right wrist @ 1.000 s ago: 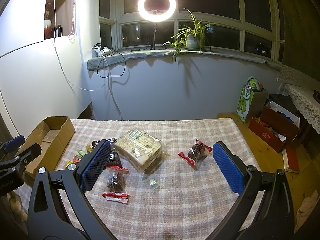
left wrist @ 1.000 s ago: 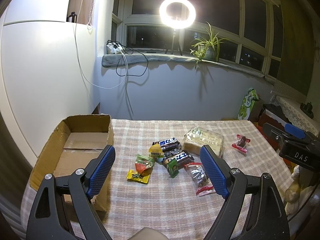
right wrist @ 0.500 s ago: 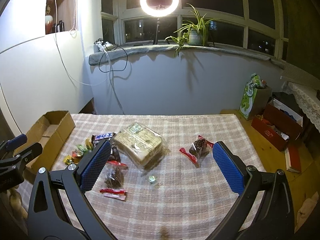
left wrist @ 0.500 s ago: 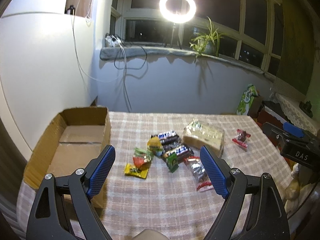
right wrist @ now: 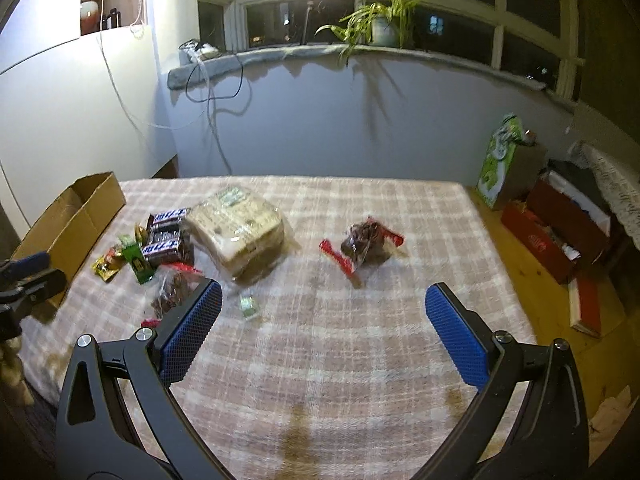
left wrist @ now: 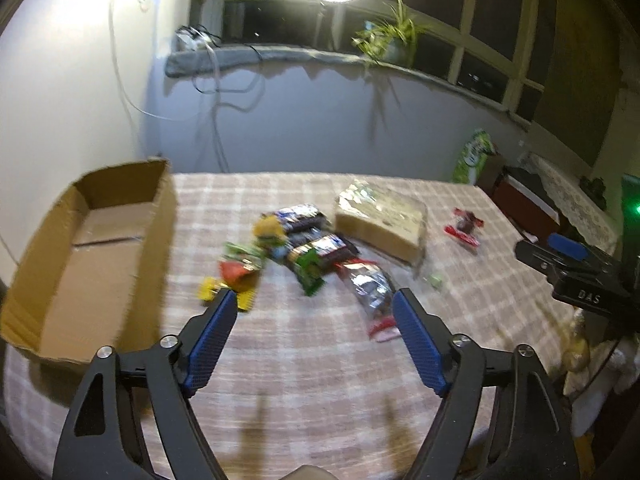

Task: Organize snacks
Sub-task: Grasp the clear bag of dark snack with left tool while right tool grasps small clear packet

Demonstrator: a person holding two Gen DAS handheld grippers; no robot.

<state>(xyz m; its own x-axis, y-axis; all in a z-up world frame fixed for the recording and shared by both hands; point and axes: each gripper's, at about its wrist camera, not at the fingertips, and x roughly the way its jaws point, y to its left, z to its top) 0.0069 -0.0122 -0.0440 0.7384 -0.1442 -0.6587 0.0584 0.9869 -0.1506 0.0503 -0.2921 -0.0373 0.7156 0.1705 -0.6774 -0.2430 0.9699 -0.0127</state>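
Observation:
An open cardboard box (left wrist: 100,240) (right wrist: 76,216) stands at the left end of the plaid-covered table (left wrist: 320,380). To its right lies a cluster of snacks: chocolate bars (left wrist: 304,216) (right wrist: 166,236), small green and yellow packets (left wrist: 240,272), and a clear packet with red ends (left wrist: 368,292). A big wrapped loaf-like pack (left wrist: 384,212) (right wrist: 240,228) lies behind them. Another dark snack with red ends (right wrist: 366,240) lies apart to the right. My left gripper (left wrist: 314,296) hovers in front of the cluster, its jaws closing with nothing between them. My right gripper (right wrist: 323,286) is open and empty, short of the lone snack.
A tiny green candy (right wrist: 248,304) lies loose near the loaf pack. Off the table's right edge, red boxes (right wrist: 552,236) and a green carton (right wrist: 500,164) stand on the wooden floor. A wall and a windowsill with a ring light close off the back.
Both grippers have sunk toward the table and tipped downward. The left jaws stand a little narrower than before. The snacks and the box have not moved.

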